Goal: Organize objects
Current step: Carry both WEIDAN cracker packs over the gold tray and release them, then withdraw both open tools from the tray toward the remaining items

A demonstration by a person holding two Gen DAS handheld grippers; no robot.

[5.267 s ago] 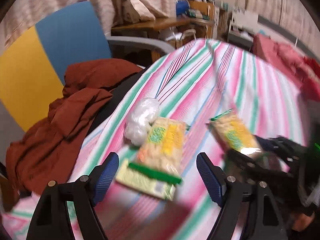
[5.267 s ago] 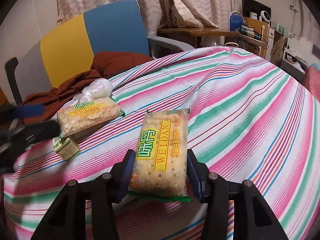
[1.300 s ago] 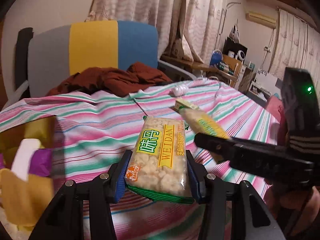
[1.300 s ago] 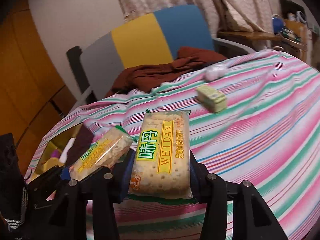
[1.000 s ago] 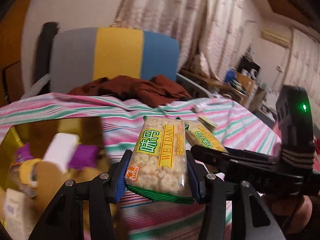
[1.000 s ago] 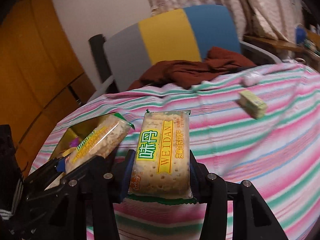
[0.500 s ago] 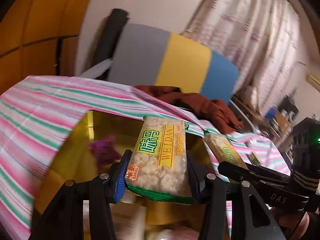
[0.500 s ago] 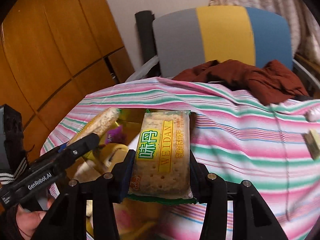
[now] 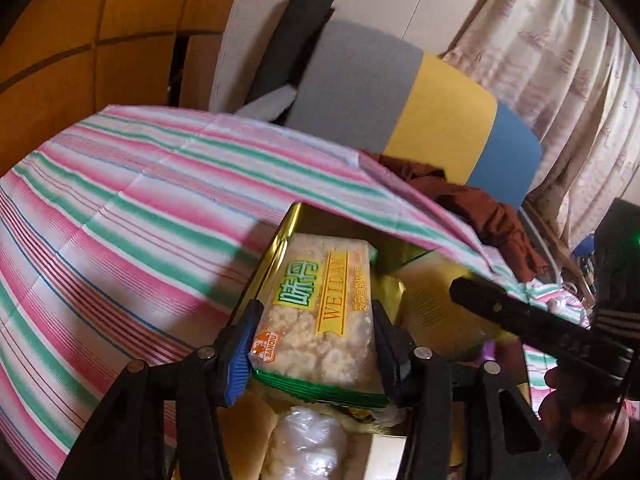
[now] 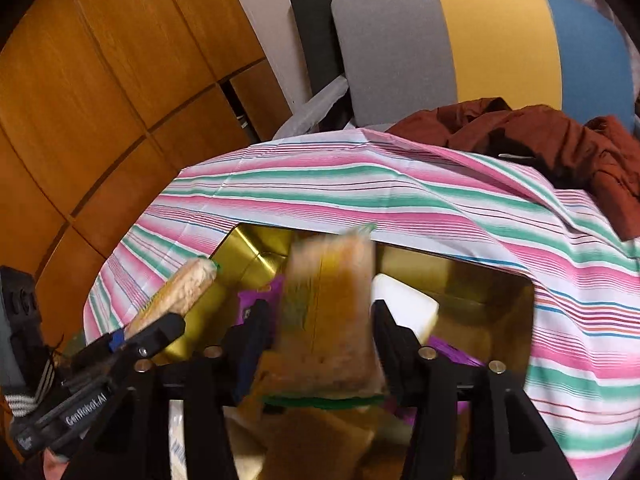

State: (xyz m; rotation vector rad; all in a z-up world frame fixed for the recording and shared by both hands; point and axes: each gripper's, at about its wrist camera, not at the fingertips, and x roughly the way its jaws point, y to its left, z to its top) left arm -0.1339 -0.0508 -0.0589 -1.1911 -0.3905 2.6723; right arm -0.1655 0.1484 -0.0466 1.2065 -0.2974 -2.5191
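My left gripper [image 9: 314, 314] holds a WEIDAN cracker pack [image 9: 320, 280] over an open gold box [image 9: 280, 236]; its jaws are opening, and the pads still touch the pack's sides. That same pack [image 10: 176, 292] shows at the lower left of the right wrist view. My right gripper [image 10: 320, 310] hangs over the gold box [image 10: 248, 248] with its jaws opening. A second cracker pack [image 10: 332, 272] is blurred between them, with a gap on its left side, dropping toward the box.
Inside the box lie a white block [image 10: 404, 308], purple packets [image 10: 256, 296] and a clear-wrapped item [image 9: 308, 440]. A striped cloth [image 9: 140, 220] covers the table. Behind stand a grey, yellow and blue chair [image 10: 460, 48] with a brown garment [image 10: 540, 136], and wooden panels [image 10: 100, 80].
Both grippers have swung across the striped table to above the gold box. The right gripper's pack, sharp and gripped before, is now blurred and loose between the jaws.
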